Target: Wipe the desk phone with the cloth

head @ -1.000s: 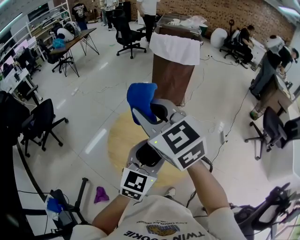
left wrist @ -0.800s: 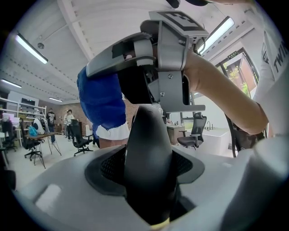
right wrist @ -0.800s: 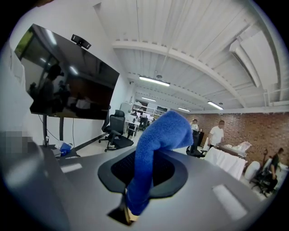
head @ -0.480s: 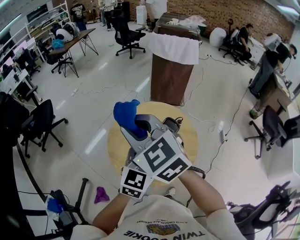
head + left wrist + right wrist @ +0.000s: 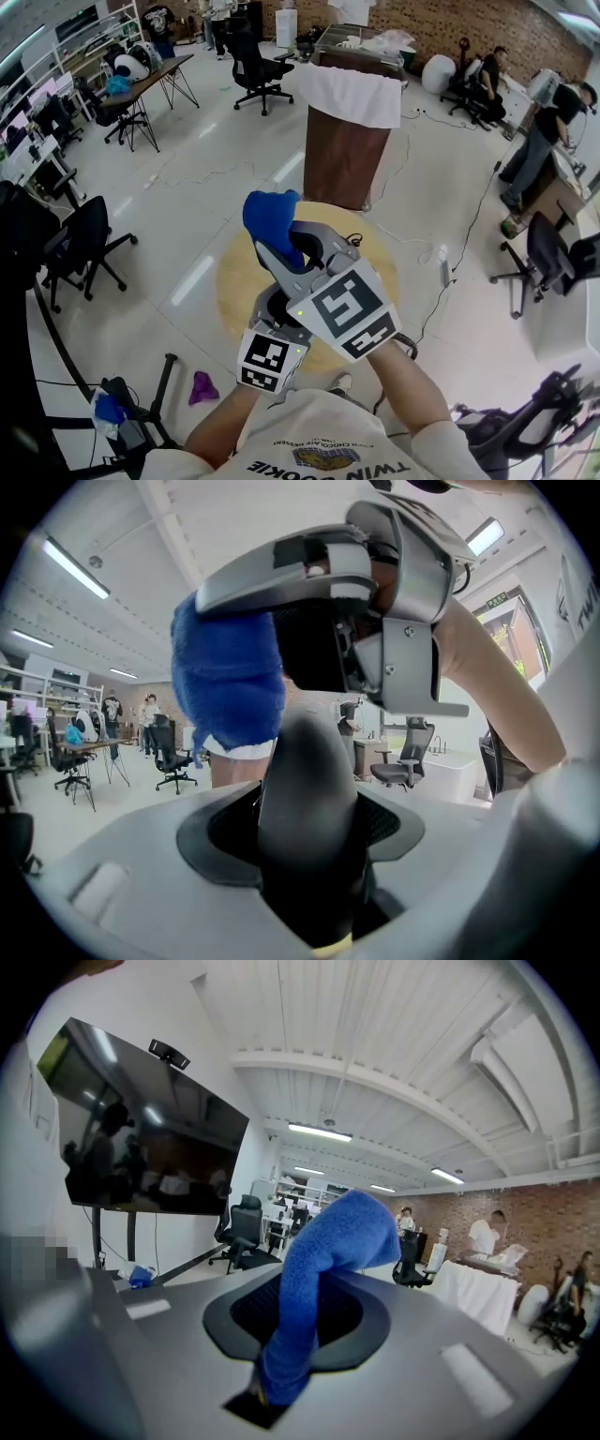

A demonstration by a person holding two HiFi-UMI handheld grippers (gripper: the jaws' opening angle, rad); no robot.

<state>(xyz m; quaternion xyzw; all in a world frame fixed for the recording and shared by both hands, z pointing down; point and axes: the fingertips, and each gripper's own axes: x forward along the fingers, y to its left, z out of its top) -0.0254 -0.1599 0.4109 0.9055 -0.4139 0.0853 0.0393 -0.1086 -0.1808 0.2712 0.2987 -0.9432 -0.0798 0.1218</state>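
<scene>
My left gripper [image 5: 281,306] [image 5: 309,855] is shut on the phone's black handset [image 5: 309,789], which stands up between its jaws. Just above it, my right gripper [image 5: 277,236] [image 5: 291,1335] is shut on a blue cloth [image 5: 271,217] [image 5: 323,1269]. In the left gripper view the cloth [image 5: 230,682] hangs against the top of the handset. Both grippers are held up over a round wooden table [image 5: 236,281]. The phone's base is hidden beneath them; a dark cord [image 5: 405,343] trails off to the right.
A brown cabinet draped with a white cloth [image 5: 349,141] stands behind the table. Office chairs [image 5: 84,248], desks and several people ring the room. A purple rag [image 5: 201,387] lies on the floor. A large dark screen [image 5: 141,1138] hangs on the wall.
My right gripper carried the blue cloth down and to the left, then back up a little to the right. The left gripper has stayed nearly still.
</scene>
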